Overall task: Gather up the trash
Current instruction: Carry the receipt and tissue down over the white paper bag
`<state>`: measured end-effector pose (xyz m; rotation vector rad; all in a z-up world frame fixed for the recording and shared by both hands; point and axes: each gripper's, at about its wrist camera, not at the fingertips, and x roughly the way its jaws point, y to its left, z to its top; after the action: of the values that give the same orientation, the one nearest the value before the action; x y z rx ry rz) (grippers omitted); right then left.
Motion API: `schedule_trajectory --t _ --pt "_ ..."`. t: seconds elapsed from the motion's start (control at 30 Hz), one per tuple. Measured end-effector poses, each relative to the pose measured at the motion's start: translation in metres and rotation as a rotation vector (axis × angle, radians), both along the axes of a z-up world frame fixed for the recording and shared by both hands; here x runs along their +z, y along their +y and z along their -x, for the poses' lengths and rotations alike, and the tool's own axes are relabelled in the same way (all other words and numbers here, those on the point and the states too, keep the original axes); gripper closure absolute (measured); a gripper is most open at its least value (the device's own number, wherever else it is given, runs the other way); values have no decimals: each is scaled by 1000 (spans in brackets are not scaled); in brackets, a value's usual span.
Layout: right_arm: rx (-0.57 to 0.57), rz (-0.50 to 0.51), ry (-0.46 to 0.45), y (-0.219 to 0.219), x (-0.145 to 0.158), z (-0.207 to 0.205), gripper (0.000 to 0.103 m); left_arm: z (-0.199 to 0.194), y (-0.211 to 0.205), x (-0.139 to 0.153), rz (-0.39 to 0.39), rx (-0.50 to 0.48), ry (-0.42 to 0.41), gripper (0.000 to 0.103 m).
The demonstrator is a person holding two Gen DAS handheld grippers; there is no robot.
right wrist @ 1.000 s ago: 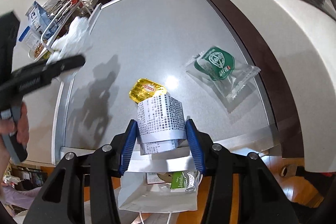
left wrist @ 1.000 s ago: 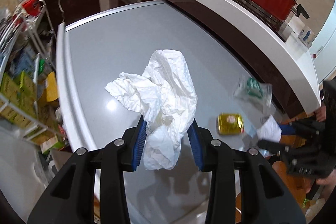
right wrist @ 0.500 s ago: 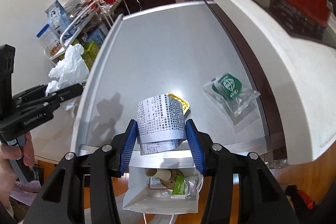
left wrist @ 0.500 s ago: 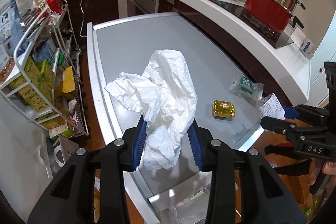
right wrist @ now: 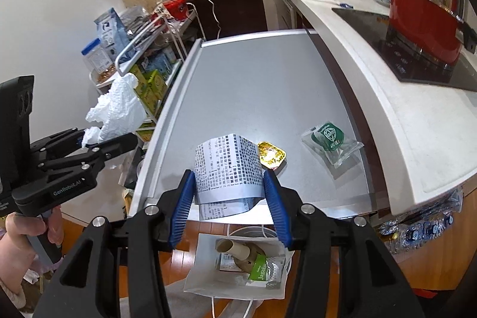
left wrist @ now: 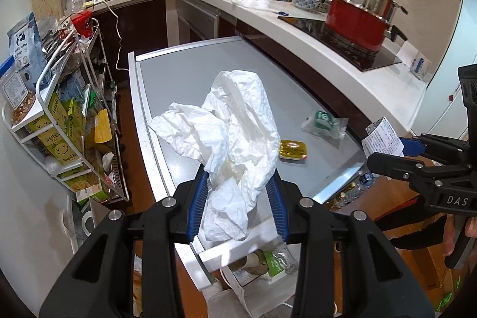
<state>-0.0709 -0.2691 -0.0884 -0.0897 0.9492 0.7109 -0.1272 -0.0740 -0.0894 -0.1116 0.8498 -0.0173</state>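
Observation:
My left gripper (left wrist: pixel 237 203) is shut on a crumpled white paper towel (left wrist: pixel 235 136), held above the near edge of the grey table (left wrist: pixel 193 70). The same towel (right wrist: pixel 117 109) shows in the right wrist view beyond the table's left side. My right gripper (right wrist: pixel 229 201) is shut on a curled printed receipt (right wrist: pixel 228 172), over the table's front edge. Below it an open white paper bag (right wrist: pixel 235 267) on the floor holds a cardboard tube and wrappers. On the table lie a gold foil packet (right wrist: pixel 271 154) and a clear wrapper with a green label (right wrist: pixel 329 142).
A wire rack (left wrist: pixel 56 121) stacked with green boxes stands left of the table. The white counter (left wrist: pixel 316 49) curves along the right, carrying a red pot (left wrist: pixel 356 23) on a cooktop. A hand (right wrist: pixel 23 231) grips the left tool's handle.
Both grippers rose and drew back from the table with their loads. The paper bag on the floor has come fully into view under the right gripper.

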Motion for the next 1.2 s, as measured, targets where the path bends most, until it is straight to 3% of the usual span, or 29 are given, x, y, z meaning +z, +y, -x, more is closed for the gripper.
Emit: schedule_trajectory --t 0.27,0.8,1.2 --pt "31 20 0 -22 5 30 56 29 -24 1 -36 -63 11 63" --pt "40 112 189 -55 -57 78 56 86 -67 -51 -66 -208 179 63" --pt "50 164 300 -51 -116 78 56 101 -84 -107 -107 -242 303 63"
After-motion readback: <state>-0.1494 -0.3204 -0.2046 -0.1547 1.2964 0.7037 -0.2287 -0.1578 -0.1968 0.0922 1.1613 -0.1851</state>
